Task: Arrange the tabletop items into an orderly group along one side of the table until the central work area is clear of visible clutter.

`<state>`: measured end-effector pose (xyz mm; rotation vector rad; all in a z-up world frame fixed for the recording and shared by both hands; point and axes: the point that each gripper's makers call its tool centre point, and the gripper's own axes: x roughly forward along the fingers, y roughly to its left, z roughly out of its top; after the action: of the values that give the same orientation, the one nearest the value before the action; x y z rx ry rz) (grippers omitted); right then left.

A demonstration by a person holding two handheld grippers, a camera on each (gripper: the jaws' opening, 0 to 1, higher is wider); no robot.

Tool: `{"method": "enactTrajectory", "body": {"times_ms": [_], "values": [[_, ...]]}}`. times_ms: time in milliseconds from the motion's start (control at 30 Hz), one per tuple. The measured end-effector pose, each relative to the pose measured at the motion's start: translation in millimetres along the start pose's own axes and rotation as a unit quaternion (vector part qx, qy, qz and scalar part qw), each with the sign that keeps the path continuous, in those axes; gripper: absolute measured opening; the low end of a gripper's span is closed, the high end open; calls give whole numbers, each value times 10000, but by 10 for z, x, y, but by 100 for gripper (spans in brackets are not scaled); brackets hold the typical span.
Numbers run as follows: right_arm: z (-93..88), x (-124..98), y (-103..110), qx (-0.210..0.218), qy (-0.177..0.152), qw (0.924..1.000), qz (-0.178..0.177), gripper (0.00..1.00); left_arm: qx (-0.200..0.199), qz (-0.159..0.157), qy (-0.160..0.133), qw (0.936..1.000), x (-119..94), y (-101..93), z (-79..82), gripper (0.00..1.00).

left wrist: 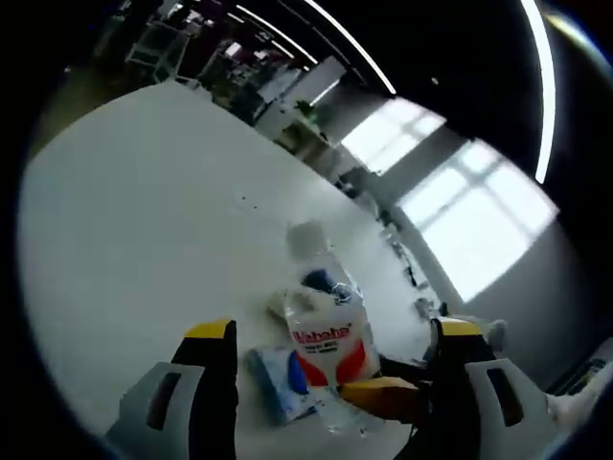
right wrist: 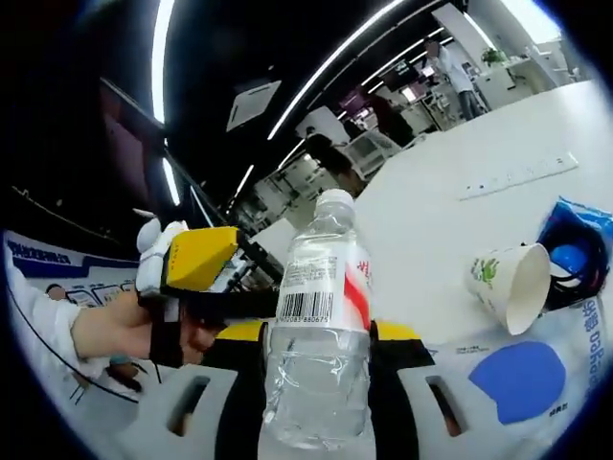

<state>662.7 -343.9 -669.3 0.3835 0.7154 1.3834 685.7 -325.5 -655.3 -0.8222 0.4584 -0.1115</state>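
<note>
A clear water bottle [right wrist: 316,355] with a white cap and a red and white label stands upright between the jaws of my right gripper [right wrist: 321,331], which is shut on its body. In the left gripper view the same bottle [left wrist: 326,326] is ahead of my left gripper [left wrist: 332,331], whose yellow-tipped jaws stand wide open and apart from it. One yellow finger of the right gripper [left wrist: 378,393] reaches the bottle's base from the right. A paper cup [right wrist: 508,283] lies on its side on the white table [right wrist: 450,201]. A flat blue and white packet [right wrist: 536,379] lies near it.
A blue pouch with a black cable [right wrist: 579,249] lies at the right edge. A white power strip [right wrist: 517,175] sits farther back. A hand holds the left gripper [right wrist: 196,259] to the bottle's left. The white tabletop [left wrist: 144,220] stretches bare to the left. A person [right wrist: 450,62] stands far behind.
</note>
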Motion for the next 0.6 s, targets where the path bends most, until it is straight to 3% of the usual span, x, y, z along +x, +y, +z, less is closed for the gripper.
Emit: {"method": "enactTrajectory", "body": {"times_ms": [333, 433, 467, 533, 600], "values": [[-59, 6, 215, -262, 64, 9991, 338, 38, -58, -14, -258, 9996, -12, -78, 162, 70], [-92, 14, 302, -407, 152, 9979, 470, 38, -184, -105, -229, 9995, -10, -100, 168, 61], [-104, 16, 328, -492, 203, 9974, 485, 38, -231, -144, -183, 9995, -14, -117, 154, 53], [-101, 11, 344, -574, 219, 9969, 484, 38, -95, 17, -206, 9997, -40, -78, 169, 43], [-78, -6, 372, -615, 202, 9966, 513, 38, -282, -4, -158, 9995, -62, -100, 169, 42]]}}
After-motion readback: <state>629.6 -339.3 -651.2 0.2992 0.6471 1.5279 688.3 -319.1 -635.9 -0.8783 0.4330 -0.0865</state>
